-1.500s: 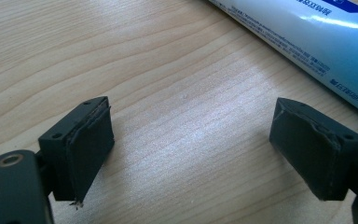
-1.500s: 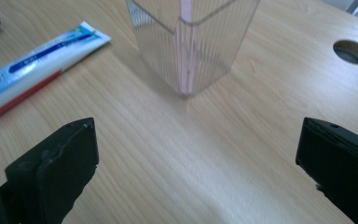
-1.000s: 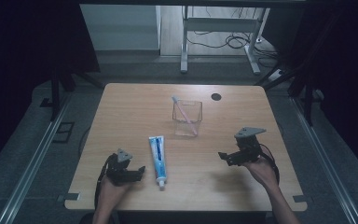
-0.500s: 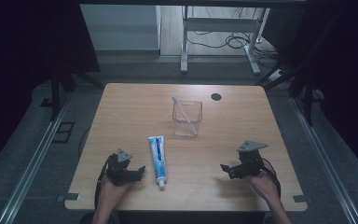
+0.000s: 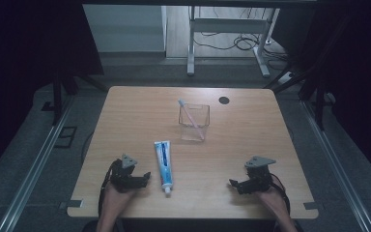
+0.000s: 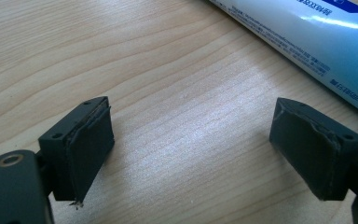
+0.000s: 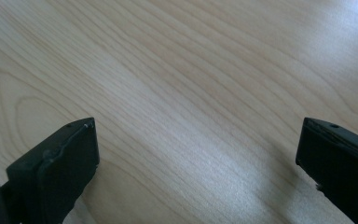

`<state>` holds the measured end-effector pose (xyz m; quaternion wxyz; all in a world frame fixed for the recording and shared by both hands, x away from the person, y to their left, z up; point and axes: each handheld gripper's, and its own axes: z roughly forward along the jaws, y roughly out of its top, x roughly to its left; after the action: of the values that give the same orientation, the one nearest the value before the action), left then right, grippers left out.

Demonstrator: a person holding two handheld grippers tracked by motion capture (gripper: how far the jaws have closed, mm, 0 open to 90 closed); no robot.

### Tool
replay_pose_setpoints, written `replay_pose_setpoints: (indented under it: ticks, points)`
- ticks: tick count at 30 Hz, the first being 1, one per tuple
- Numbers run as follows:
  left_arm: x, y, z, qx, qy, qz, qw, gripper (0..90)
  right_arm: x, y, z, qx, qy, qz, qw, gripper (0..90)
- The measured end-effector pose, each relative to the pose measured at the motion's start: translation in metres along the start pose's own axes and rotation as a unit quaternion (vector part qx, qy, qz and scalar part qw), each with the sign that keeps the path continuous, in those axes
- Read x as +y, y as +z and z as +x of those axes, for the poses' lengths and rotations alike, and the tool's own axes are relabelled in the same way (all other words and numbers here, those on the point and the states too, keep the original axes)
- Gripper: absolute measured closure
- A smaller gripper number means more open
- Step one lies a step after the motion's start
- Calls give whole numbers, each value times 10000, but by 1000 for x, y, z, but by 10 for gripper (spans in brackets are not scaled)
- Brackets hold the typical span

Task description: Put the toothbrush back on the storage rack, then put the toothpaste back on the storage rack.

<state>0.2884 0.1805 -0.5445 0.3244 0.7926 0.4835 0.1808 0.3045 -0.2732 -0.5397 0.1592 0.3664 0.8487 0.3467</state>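
The left gripper [image 5: 144, 178] sat low on the wooden table [image 5: 135, 121], its jaws wide apart and holding nothing. Just beside it lay the blue and white toothpaste tube [image 5: 164, 163], flat on the wood. Farther back stood a clear cup [image 5: 194, 123] with a pink toothbrush [image 5: 192, 118] inside. The right gripper [image 5: 234, 183] rested near the front edge, also wide and empty.
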Motion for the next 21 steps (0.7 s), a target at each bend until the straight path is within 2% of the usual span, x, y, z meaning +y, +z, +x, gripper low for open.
replay_pose_setpoints:
  ticks: [6, 11, 15, 21]
  points:
    - [-1, -1, 0, 41, -37, -28, 10000, 160, -2, 2, 3, -56, -102, -41, 9999, 0]
    - [-1, -4, 2, -33, -51, -68, 10000, 243, -3, 1, 4, -72, -164, -71, 9998, 0]
    - [2, -8, 1, -97, -109, -162, 9998, 305, -3, 1, 4, -51, -147, -54, 9999, 0]
    - [6, -14, -3, -226, -15, -292, 9993, 409, -4, 1, 1, 46, 25, 24, 10000, 4]
